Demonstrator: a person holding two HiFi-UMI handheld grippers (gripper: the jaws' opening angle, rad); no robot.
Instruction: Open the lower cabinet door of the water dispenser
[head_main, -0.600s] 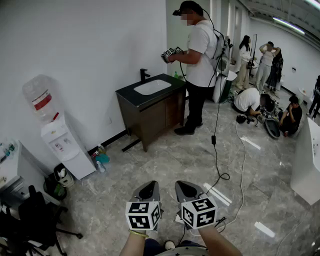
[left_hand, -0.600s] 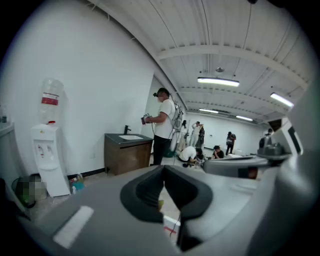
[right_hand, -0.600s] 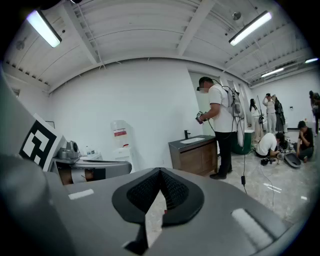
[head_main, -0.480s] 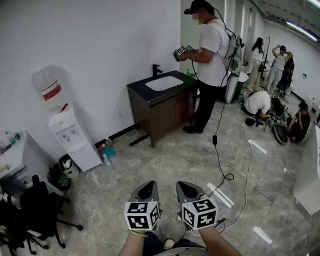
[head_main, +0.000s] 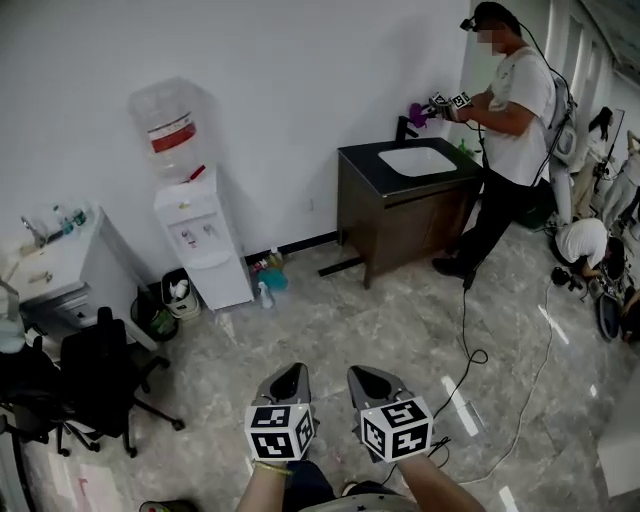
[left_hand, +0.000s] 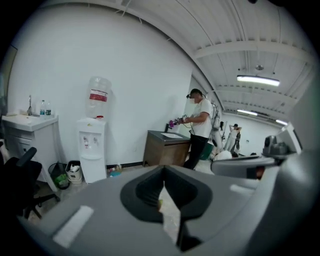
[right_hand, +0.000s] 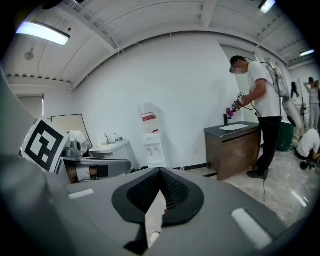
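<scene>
Far from the water dispenser (head_main: 205, 245), left gripper (head_main: 293, 372) and right gripper (head_main: 358, 373) tilt downward, clenched.

Bare grey marble floor (head_main: 330, 330) lies open up to the white water dispenser (head_main: 205, 245). A black office chair (head_main: 95, 385) crowds the left; a small white bin (head_main: 176, 293) and teal and white bottles (head_main: 266, 283) flank its base.

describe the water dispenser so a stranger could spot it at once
Look along the white wall, left of the dark sink cabinet. The water dispenser is the tall narrow white unit standing on the floor there. Only it carries an upturned clear bottle with a red label on top.
</scene>
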